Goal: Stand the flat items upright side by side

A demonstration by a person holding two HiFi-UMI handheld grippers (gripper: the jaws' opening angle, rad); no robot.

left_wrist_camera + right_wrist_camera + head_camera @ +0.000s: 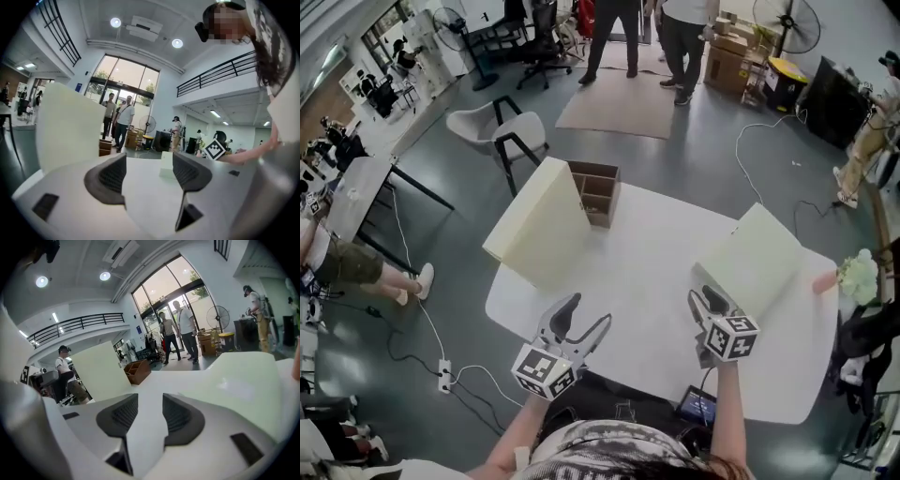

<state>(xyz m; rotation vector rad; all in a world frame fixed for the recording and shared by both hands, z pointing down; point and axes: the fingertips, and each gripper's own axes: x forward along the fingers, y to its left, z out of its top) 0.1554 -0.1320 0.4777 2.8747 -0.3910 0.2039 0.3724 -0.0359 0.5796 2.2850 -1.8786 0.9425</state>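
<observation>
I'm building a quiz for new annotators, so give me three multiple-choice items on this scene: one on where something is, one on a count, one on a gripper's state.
1. Where does the brown wooden box stand?
A. At the far edge of the table, beside the left board
B. Between the two grippers
C. On the floor

2. How many cream boards are on the table?
A. One
B. Two
C. Four

3. What is the state of the left gripper?
A. Open and empty
B. Shut on a board
C. Shut on the box

Answers:
1 A: the head view shows it at the far edge, next to the left board.
2 B: there is the left board and the right board.
3 A: its own view shows the jaws apart with only the table between them.
</observation>
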